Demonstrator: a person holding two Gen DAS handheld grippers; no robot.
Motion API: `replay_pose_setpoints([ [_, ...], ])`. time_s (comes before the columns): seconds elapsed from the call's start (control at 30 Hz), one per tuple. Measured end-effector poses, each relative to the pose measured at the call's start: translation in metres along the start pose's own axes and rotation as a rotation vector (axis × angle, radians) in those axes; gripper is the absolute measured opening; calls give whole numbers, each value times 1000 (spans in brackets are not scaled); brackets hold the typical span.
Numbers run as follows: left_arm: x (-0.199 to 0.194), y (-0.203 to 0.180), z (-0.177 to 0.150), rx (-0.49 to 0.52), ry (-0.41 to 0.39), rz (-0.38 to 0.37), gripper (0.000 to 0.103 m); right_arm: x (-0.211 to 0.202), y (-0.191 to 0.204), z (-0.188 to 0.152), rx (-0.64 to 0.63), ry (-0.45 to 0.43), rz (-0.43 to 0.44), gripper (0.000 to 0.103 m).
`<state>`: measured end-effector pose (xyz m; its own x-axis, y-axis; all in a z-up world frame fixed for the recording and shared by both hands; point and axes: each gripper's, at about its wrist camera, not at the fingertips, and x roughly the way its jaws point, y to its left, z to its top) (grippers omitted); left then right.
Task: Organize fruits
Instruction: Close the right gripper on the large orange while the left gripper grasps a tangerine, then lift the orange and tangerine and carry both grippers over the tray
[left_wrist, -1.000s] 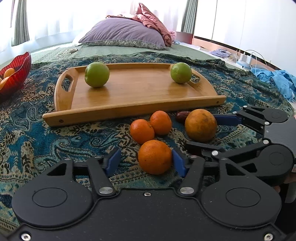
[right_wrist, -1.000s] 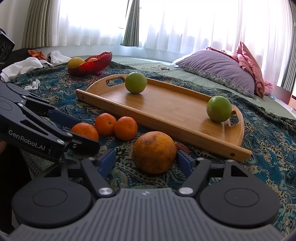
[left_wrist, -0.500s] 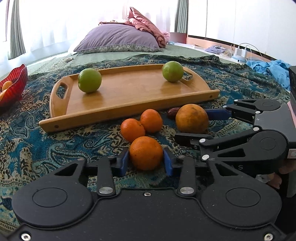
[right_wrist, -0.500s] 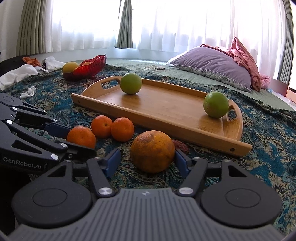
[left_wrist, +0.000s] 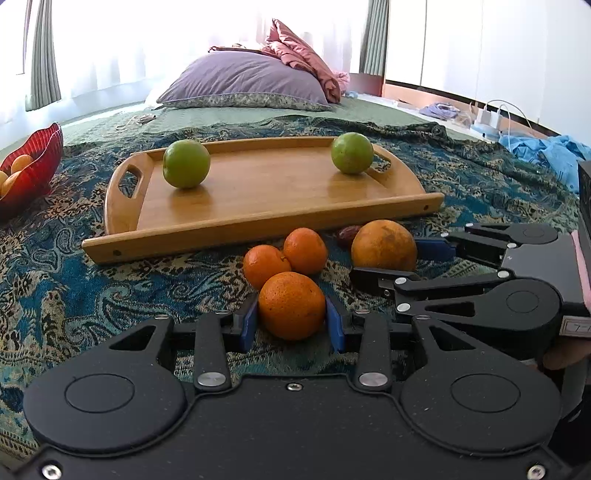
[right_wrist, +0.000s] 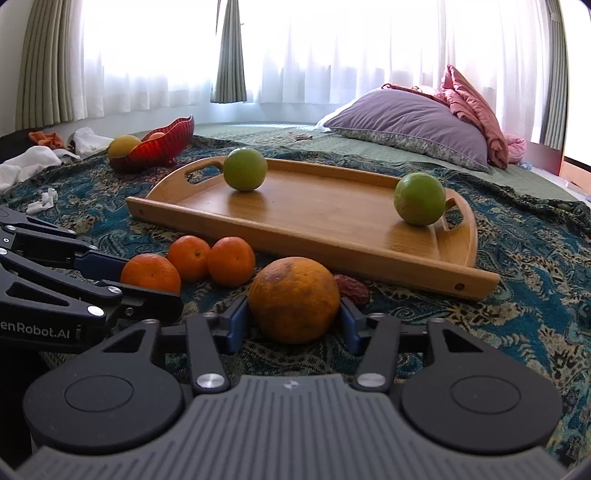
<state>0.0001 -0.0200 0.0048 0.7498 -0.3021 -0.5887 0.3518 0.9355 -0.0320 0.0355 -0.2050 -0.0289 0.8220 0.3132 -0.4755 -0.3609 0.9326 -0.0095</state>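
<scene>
Through my left wrist camera, my left gripper (left_wrist: 291, 325) has just closed: its blue pads now press both sides of a small round orange mandarin (left_wrist: 291, 305), which sits on the blue patterned bedspread (left_wrist: 74, 288) just before the near edge of the rectangular wooden serving tray (left_wrist: 258, 225). That fruit looks ready to lift. The tray holds only two green round fruits (left_wrist: 186, 163), one near each handle. At the bedspread's left edge, a red scalloped glass bowl (left_wrist: 37, 162) holds orange fruit. Through my right wrist camera, my right gripper (right_wrist: 293, 325) has just been closing around the large mottled orange (right_wrist: 293, 300); its pads sit at the fruit's sides, apparently touching. A dark dried date (right_wrist: 352, 287) lies just behind it.
</scene>
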Motion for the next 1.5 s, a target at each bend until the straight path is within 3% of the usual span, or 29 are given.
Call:
replay_pose_setpoints([
  [0.5,-1,6,22,-27,-69,31,36,-12,1,5,33,-46,-18,53],
  [0.8,10,25,51,-72,-115,66,36,-11,-8,29,35,-93,-93,53],
  [1.2,59,44,92,-126,-95,57,36,39,-28,68,98,-44,-134,53],
  [1.5,95,54,103,-137,-58,85,36,68,-35,78,106,0,-146,53],
])
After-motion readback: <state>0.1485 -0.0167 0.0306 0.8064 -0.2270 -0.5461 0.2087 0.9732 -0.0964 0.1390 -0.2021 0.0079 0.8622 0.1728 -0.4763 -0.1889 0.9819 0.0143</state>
